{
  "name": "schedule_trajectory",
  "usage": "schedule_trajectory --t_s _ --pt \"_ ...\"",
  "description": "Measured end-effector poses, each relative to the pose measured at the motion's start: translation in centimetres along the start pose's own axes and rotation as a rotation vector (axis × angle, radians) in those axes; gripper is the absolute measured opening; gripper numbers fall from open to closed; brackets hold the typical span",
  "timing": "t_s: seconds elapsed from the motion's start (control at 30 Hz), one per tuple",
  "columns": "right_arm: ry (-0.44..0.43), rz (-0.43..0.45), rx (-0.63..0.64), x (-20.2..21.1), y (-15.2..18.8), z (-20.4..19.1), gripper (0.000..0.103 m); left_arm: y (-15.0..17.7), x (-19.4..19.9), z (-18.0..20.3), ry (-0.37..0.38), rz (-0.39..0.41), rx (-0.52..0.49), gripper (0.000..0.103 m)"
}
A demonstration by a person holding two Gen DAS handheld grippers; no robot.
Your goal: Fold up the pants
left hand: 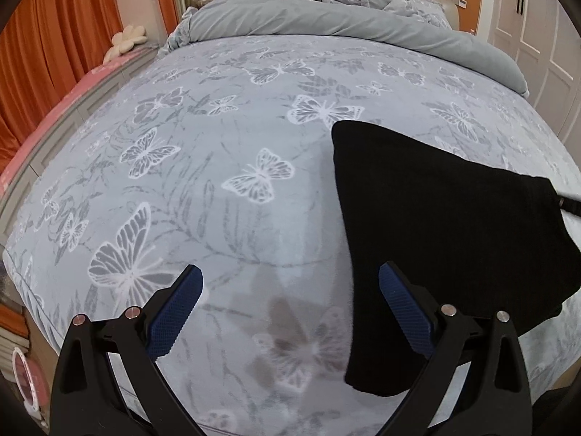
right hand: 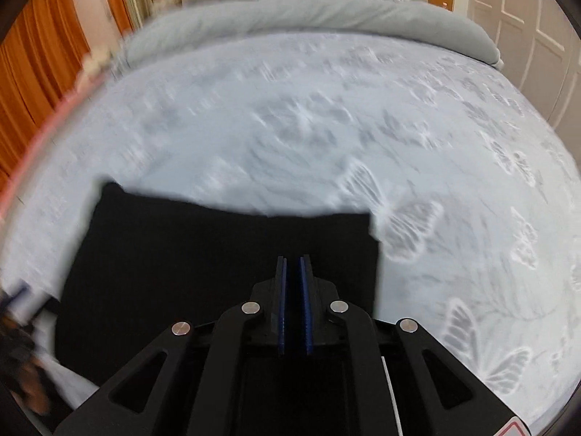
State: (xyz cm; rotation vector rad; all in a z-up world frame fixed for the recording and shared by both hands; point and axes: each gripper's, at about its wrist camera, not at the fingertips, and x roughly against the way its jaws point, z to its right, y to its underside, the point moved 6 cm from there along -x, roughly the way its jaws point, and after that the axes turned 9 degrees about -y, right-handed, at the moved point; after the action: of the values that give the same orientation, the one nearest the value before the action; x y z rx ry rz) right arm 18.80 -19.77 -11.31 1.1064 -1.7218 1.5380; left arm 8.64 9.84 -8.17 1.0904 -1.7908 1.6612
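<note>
The black pants (left hand: 435,225) lie folded into a compact block on the butterfly-print bedspread (left hand: 218,145), near the bed's front edge. My left gripper (left hand: 290,283) is open and empty, just left of the pants, with its right finger (left hand: 406,312) over their near edge. In the blurred right wrist view the pants (right hand: 189,254) lie under and ahead of my right gripper (right hand: 293,259). Its jaws are nearly closed with a thin gap. I cannot tell whether cloth is pinched between them.
A rolled grey duvet (left hand: 326,21) and pillows lie at the head of the bed. Orange curtains (left hand: 54,36) and a pink ledge run along the left. White wardrobe doors (left hand: 537,36) stand at the right. The other gripper's tip (left hand: 570,205) shows at the right edge.
</note>
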Motion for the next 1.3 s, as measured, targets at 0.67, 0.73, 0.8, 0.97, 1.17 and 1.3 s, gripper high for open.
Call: schedule_trajectory --t_s 0.67,0.73,0.8,0.97,1.17,1.3 --pt "-0.372 -0.082 -0.215 4.7 10.3 3.5 0.05 2.6 0.5 3.1 0.405 -0.115 -0.019 0.098" --pt "-0.379 -0.056 -0.226 4.6 10.0 3.3 0.035 3.1 -0.3 4.6 0.443 -0.177 -0.03 0.08" --pt "-0.362 0.003 -0.163 6.6 9.2 2.0 0.025 3.2 -0.5 5.3 0.468 -0.213 -0.03 0.053" --pt "-0.226 0.015 -0.149 7.5 10.2 3.5 0.023 2.1 0.4 3.8 0.459 -0.175 -0.002 0.063" --pt "-0.261 -0.029 -0.259 6.9 11.3 6.1 0.064 2.7 0.1 3.2 0.558 -0.234 0.064 0.098" --pt "-0.449 0.116 -0.338 9.7 9.2 5.6 0.082 1.1 2.0 2.4 0.557 -0.123 0.102 0.098"
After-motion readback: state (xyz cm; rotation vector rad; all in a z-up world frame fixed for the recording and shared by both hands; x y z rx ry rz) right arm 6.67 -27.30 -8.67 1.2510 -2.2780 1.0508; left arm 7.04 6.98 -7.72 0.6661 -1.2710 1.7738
